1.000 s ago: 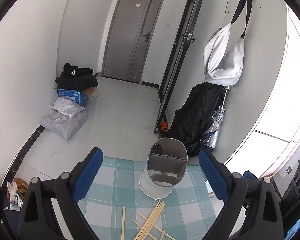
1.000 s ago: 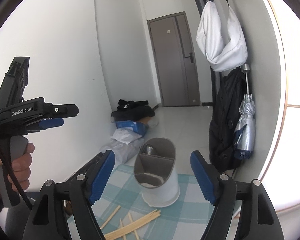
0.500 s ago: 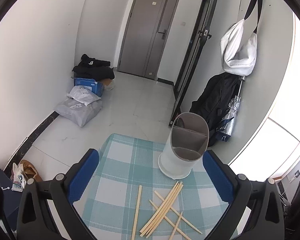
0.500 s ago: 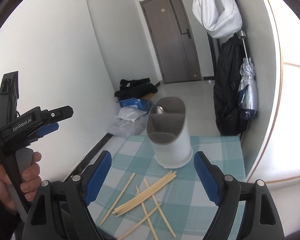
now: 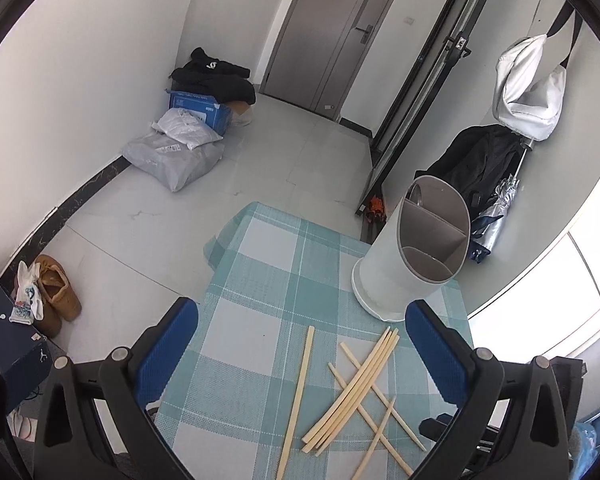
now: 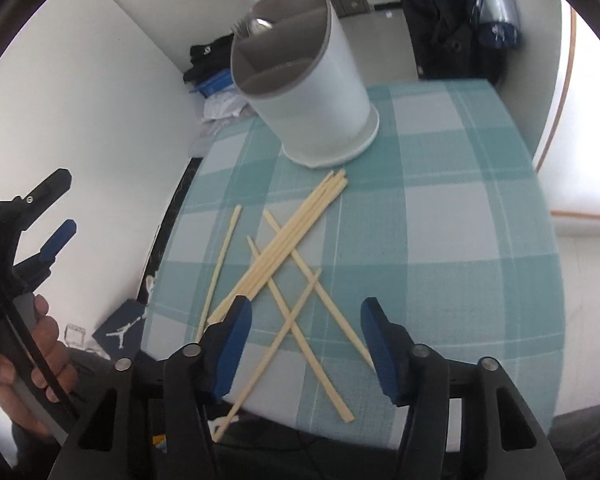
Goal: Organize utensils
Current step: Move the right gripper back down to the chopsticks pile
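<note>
While both tools hang wide open and empty, the right tool sits low in the frame over the crossed chopsticks. Pick one loose stick, close squarely, then carry it to the holder above centre.

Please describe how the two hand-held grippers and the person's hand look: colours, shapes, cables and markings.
Each hand-held gripper, right and left, has a black angular plastic frame with silver bolts and two blue ribbed pads. In the right wrist view, the left one shows a grey handle and a thin black cable beside it. The bare hand grips it; no sleeve is visible.
</note>
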{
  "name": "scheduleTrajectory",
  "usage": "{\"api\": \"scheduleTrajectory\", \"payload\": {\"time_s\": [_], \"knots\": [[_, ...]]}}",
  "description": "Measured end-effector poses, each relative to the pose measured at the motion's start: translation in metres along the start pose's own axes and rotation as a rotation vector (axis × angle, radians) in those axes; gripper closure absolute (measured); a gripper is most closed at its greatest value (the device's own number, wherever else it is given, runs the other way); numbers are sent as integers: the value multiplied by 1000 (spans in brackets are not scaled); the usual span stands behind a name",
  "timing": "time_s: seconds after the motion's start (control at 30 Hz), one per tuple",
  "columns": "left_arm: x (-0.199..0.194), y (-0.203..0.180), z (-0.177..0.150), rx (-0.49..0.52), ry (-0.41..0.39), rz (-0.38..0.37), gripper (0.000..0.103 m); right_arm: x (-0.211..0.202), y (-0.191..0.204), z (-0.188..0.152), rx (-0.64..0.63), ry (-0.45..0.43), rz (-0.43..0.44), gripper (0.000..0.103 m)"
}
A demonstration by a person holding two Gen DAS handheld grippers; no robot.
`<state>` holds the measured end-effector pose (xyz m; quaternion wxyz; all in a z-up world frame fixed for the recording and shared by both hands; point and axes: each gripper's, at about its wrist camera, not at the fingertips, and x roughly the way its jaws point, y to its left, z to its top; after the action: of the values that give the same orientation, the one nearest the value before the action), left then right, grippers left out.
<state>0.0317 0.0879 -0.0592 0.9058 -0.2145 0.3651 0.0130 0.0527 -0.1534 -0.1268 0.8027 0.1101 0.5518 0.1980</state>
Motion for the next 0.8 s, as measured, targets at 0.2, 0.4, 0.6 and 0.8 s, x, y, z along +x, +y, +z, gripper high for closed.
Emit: {"api": "scheduleTrajectory", "payload": {"time_s": [0.2,0.4,0.6,0.8], "knots": [[3,8,0,-42,42,-2,1,31,3,5,22,58,-38,55],[-2,9,1,-45,31,-14,1,51,2,9,60,113,-45,63],[1,16,5,-83,51,-31,1,57,11,13,34,111,-143,76],[2,20,6,-99,53,-21,1,62,21,12,-36,74,-231,94]]}}
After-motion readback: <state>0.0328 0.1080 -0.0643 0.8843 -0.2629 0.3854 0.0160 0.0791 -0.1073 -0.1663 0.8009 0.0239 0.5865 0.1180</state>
